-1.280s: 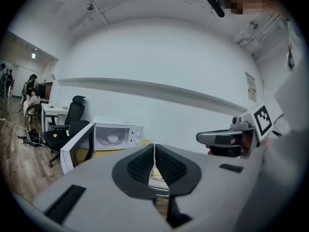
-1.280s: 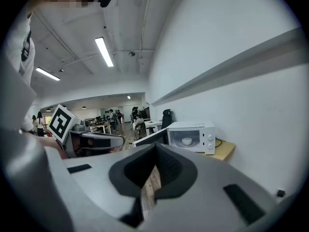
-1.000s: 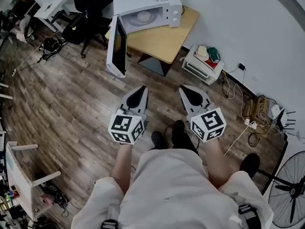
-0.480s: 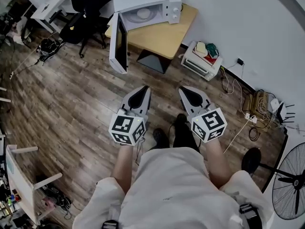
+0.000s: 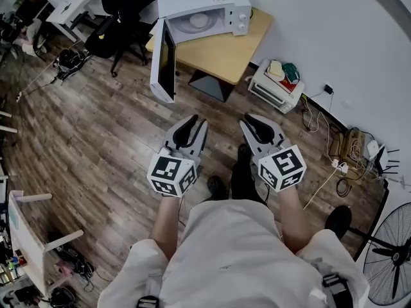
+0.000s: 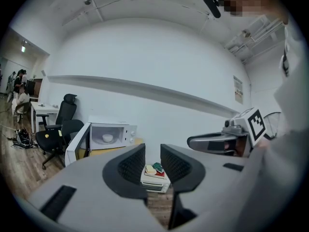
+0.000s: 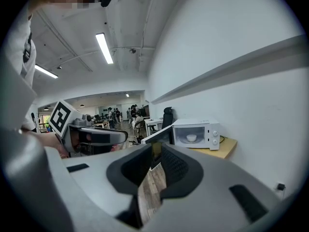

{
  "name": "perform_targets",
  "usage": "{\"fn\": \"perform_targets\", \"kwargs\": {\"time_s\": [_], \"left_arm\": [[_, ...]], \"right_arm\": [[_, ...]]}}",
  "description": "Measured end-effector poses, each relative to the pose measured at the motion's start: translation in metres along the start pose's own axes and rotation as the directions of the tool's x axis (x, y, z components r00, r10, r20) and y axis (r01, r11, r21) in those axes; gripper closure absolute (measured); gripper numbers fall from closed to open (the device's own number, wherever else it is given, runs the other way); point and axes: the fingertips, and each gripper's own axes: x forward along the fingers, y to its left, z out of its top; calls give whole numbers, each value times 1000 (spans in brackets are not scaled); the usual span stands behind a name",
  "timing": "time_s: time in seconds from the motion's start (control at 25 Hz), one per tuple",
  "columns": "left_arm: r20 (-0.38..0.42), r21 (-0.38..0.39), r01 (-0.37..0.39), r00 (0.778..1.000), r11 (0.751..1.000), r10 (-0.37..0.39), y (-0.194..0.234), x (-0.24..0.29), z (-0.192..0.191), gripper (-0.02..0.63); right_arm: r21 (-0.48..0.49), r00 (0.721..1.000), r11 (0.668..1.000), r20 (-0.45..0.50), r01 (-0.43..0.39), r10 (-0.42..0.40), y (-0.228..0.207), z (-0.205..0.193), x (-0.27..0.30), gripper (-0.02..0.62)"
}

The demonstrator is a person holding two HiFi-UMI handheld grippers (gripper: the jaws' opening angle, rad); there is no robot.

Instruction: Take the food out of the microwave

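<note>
**Bowl in the open microwave, both tongs empty and well short of it**

The white microwave (image 5: 212,2) stands on a wooden worktop (image 5: 225,53) against the wall, at twelve o'clock in the head view. Its door (image 5: 164,59) is swung wide open from the hinge at its nine o'clock side and hangs out past the worktop edge over the floor (image 5: 96,140). Inside the cavity sits a white bowl (image 7: 191,137) on the round glass plate, upright and untouched; it also shows in the left gripper view (image 6: 107,137).

The person stands on the wooden floor, well apart from the worktop, with both tongs held side by side at waist height and pointing toward twelve o'clock. The left tongs (image 5: 194,122) are released: the jaws stand apart with a clear gap and nothing between them. Through that gap a small white oven (image 6: 154,178) shows far off on the floor. The right tongs (image 5: 254,120) are opening. Only a narrow slit shows between the jaws, with bare floorboards behind it and no object in it.

In the head view the small oven (image 5: 276,85) sits at two o'clock from the right tongs, against the wall, with a few things stacked on top. A black office chair (image 5: 122,18) stands at nine o'clock from the microwave. Loose cables (image 5: 340,153) lie along the wall at three o'clock, and a standing fan (image 5: 388,262) is at four o'clock.
</note>
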Motion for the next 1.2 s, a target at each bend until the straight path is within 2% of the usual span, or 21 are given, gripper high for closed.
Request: {"fn": "perform_targets", "kwargs": {"time_s": [0.44,0.92,1.2], "left_arm": [[3,-23,-68,998,997,68,26,63,21,512],[-1,-29,-151,988,988,152,12,151,42,512],[2,-46,-217,976,975,218,6,180,43,512]], "right_arm": [[-35,998,998,-10,-57,57,-62,19,41,475],[-83,991,987,-6,-135,135,-160,43,70,472],[-117,984,977,-23,-179,177,-195,40,77,472]]}}
